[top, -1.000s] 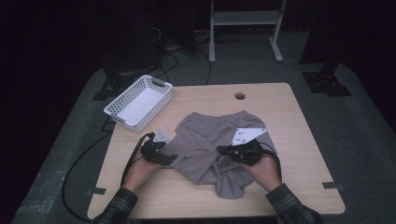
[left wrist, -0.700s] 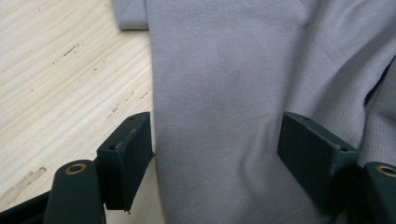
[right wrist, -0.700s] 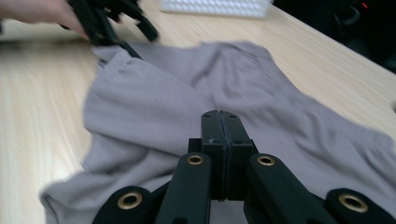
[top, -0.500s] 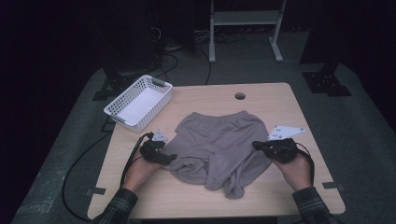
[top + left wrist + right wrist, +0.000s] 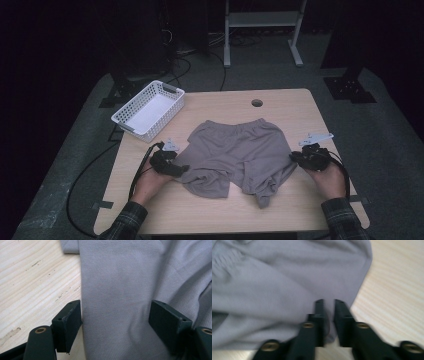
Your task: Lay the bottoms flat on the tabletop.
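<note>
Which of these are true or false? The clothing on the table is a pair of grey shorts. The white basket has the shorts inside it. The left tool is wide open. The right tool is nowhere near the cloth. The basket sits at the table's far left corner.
1. The clothing is a pair of grey shorts: true.
2. The white basket holds the shorts: false, they lie spread on the table.
3. The left tool is wide open: true, with cloth between its jaws.
4. The right tool is far from the cloth: false, its nearly closed jaws pinch the shorts' edge.
5. The basket sits at the far left corner: true.
</note>
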